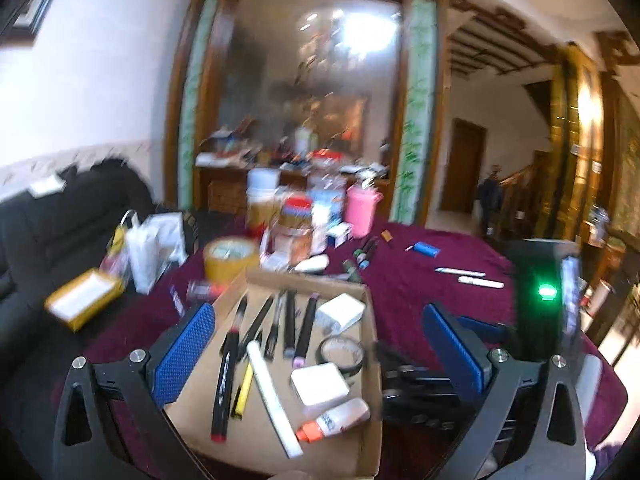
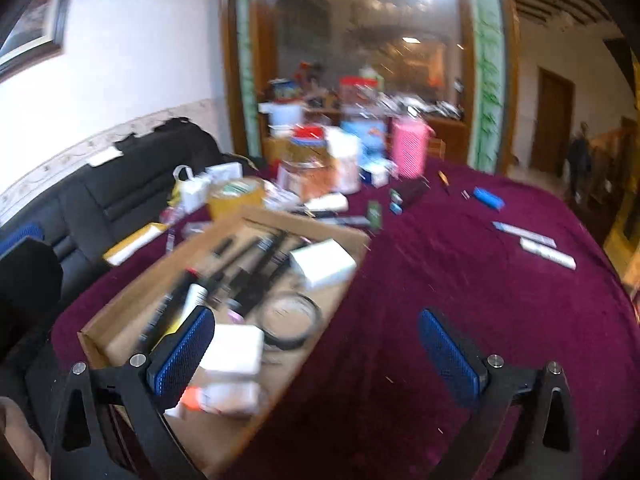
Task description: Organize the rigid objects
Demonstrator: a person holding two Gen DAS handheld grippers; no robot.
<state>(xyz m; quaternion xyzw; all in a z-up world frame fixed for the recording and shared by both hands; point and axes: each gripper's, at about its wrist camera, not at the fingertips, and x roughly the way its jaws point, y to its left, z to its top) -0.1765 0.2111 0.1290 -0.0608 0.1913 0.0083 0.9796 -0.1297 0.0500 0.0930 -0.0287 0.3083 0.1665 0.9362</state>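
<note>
The left wrist view looks almost straight down into the cardboard tray (image 1: 362, 320) and renders its contents sharply. The right wrist view shows the same cardboard tray (image 2: 224, 236) from its right side, with the contents smeared by blur.

Shown only in the left wrist view: the right gripper (image 1: 476, 330), just beside the tray's right wall, with a green indicator light (image 1: 547, 292) lit on its body. Shown more fully in the right wrist view: the open stretch of maroon tablecloth (image 2: 460, 280) to the right of the tray, carrying two white pens (image 2: 534, 242) and a blue lighter (image 2: 488, 198).

Left gripper (image 1: 320, 344): fingers spread wide, nothing between the blue pads (image 1: 186, 354). Right gripper (image 2: 316, 344): fingers spread wide, nothing held.

The tray rests on the tablecloth, near the table's edge. Its contents:
- dark markers (image 1: 290, 322) lying roughly parallel
- one white stick (image 1: 274, 398) lying diagonally
- one yellow pen (image 1: 244, 392)
- two white blocks (image 1: 320, 384)
- one ring of black tape (image 1: 341, 354)
- one glue bottle (image 1: 336, 420) with an orange cap

A roll of yellow tape (image 1: 230, 258) and a pink container (image 1: 362, 208) stand beyond the tray.
</note>
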